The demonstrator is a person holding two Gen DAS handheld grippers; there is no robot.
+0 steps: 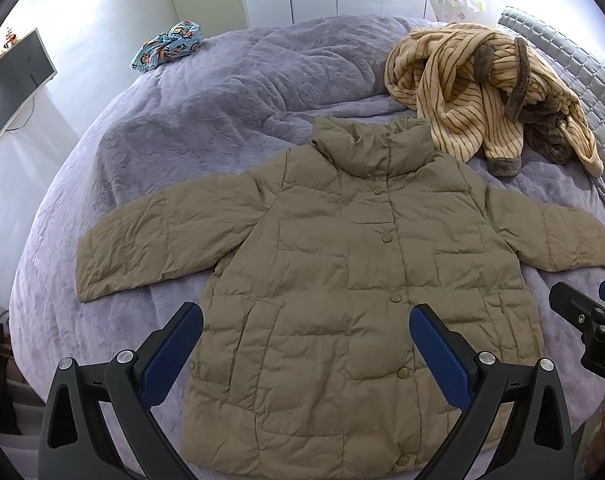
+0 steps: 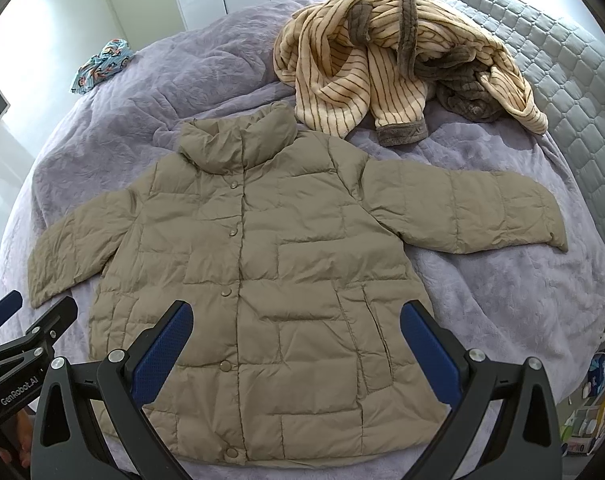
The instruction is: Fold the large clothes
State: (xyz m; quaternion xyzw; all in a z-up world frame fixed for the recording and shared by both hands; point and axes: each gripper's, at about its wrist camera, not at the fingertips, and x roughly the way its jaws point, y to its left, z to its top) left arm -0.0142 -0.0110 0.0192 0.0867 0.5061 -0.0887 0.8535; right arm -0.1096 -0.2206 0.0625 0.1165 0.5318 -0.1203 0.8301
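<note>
A khaki quilted puffer jacket point(image 1: 342, 280) lies face up and snapped shut across the middle of the lavender bedspread point(image 1: 182, 120), sleeves spread wide. The left gripper point(image 1: 306, 324) and right gripper point(image 2: 296, 324) hover above its hem at the bottom of each view, jaws wide apart, holding nothing. Folding looks unstarted; next, I'd guess, each should pinch a sleeve cuff and swing it across the chest. A striped fleece robe point(image 2: 382, 64) is heaped at upper right.
</note>
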